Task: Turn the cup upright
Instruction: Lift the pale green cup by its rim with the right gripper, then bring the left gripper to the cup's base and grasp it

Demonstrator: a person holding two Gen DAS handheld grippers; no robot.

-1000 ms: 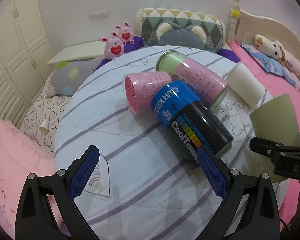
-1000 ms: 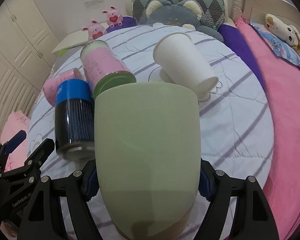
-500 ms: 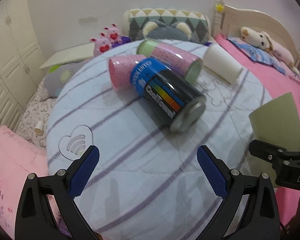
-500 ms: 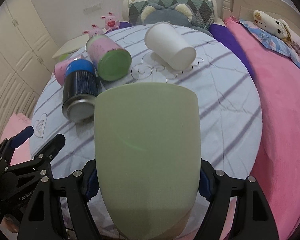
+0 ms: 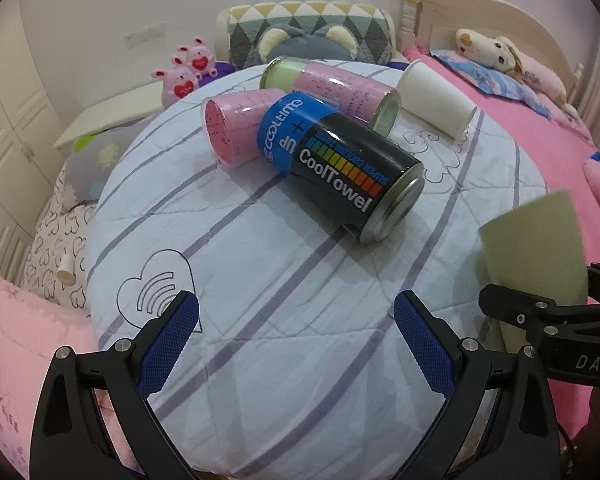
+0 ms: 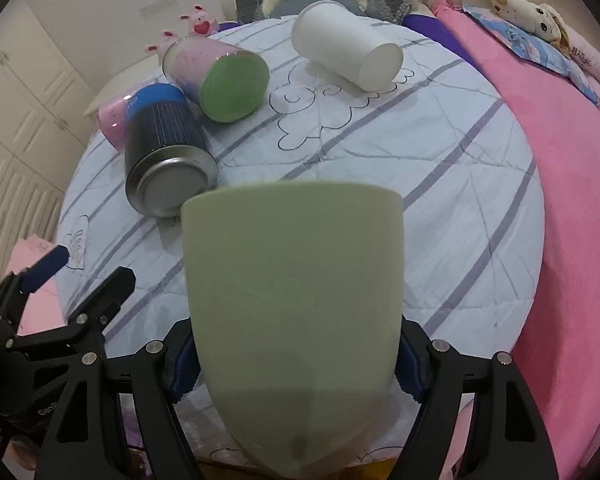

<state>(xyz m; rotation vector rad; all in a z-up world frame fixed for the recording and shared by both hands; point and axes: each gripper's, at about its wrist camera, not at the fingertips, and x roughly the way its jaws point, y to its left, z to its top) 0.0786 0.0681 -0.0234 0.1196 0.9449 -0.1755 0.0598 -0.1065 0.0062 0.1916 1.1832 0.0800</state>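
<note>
My right gripper (image 6: 294, 360) is shut on a pale green cup (image 6: 294, 312), holding it by its lower body with the rim pointing away over the near edge of the round table (image 6: 440, 168). The cup also shows in the left wrist view (image 5: 534, 256) at the right, held in the right gripper's black fingers (image 5: 516, 312). My left gripper (image 5: 296, 332) is open and empty above the table's near edge (image 5: 284, 320). The left gripper also shows in the right wrist view (image 6: 80, 276) at lower left.
On the table lie a black-and-blue CoolTowel can (image 5: 344, 164), a pink cup (image 5: 236, 132), a pink-and-green canister (image 5: 332, 88) and a white paper cup (image 5: 434, 98), all on their sides. A pink bed (image 6: 572, 200) lies right; cushions and plush toys (image 5: 188, 72) sit behind.
Both grippers have pulled back and up from the table, so the lying cans look farther away. The green cup stays gripped in the right gripper. The left gripper stays open.
</note>
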